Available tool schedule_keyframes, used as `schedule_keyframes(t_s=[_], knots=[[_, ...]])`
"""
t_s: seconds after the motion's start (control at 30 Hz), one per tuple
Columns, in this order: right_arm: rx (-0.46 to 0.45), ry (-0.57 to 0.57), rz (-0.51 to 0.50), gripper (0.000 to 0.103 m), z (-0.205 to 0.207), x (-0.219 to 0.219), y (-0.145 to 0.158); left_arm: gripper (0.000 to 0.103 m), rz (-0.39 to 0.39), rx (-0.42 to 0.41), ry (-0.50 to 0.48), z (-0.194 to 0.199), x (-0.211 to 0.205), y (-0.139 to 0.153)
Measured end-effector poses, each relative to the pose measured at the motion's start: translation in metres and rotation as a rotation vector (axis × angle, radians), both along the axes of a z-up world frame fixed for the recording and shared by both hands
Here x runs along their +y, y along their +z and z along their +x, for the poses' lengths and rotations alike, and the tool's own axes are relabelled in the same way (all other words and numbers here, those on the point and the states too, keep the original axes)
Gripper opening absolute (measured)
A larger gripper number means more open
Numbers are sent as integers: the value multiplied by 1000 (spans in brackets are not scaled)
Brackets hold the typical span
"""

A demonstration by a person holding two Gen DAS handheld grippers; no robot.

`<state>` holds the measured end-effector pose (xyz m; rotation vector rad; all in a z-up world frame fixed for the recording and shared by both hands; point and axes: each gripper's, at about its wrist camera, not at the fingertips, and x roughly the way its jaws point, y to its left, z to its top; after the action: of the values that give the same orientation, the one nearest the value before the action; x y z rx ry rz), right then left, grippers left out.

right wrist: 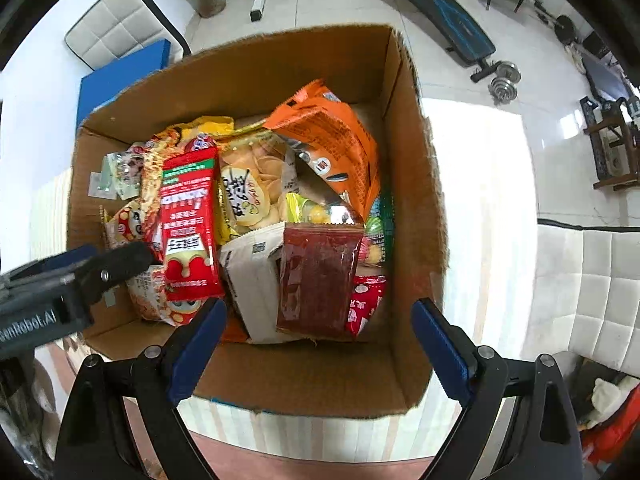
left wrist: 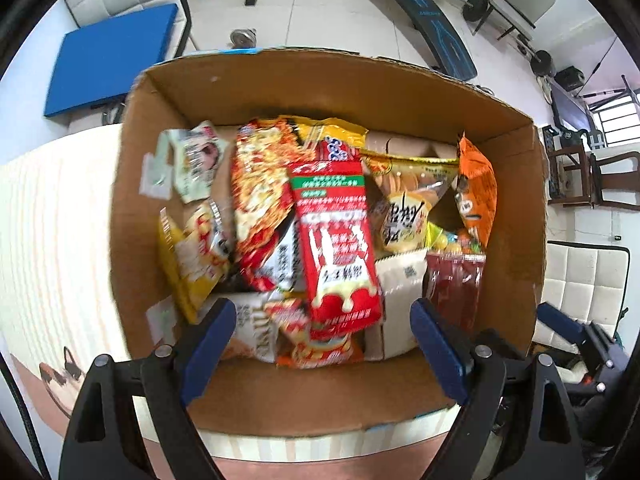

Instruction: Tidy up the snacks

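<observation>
An open cardboard box (left wrist: 260, 88) full of snack packets stands on a striped table; it also shows in the right wrist view (right wrist: 280, 68). A long red packet (left wrist: 336, 236) lies on top in the middle, also seen in the right wrist view (right wrist: 188, 224). An orange bag (right wrist: 332, 144) leans at the right, a dark red clear pouch (right wrist: 316, 276) and a white packet (right wrist: 252, 280) lie near the front. My left gripper (left wrist: 322, 332) is open and empty above the box's near side. My right gripper (right wrist: 318, 332) is open and empty above the dark red pouch.
The right gripper's body (left wrist: 580, 340) shows at the right edge of the left wrist view, and the left gripper's body (right wrist: 60, 292) at the left of the right wrist view. White padded chairs (right wrist: 592, 280), a blue mat (left wrist: 108, 60) and gym gear (left wrist: 436, 28) stand on the floor beyond.
</observation>
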<state>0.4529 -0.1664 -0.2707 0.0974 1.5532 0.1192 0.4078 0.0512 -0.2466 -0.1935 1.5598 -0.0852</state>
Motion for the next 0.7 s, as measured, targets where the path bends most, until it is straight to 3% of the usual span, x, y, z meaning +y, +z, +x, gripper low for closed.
schedule_keyframes(t_s=[0.7], knots=[[-296,-14,-29,96,-121,2,99,89,102,-354,36,-135,11,95]])
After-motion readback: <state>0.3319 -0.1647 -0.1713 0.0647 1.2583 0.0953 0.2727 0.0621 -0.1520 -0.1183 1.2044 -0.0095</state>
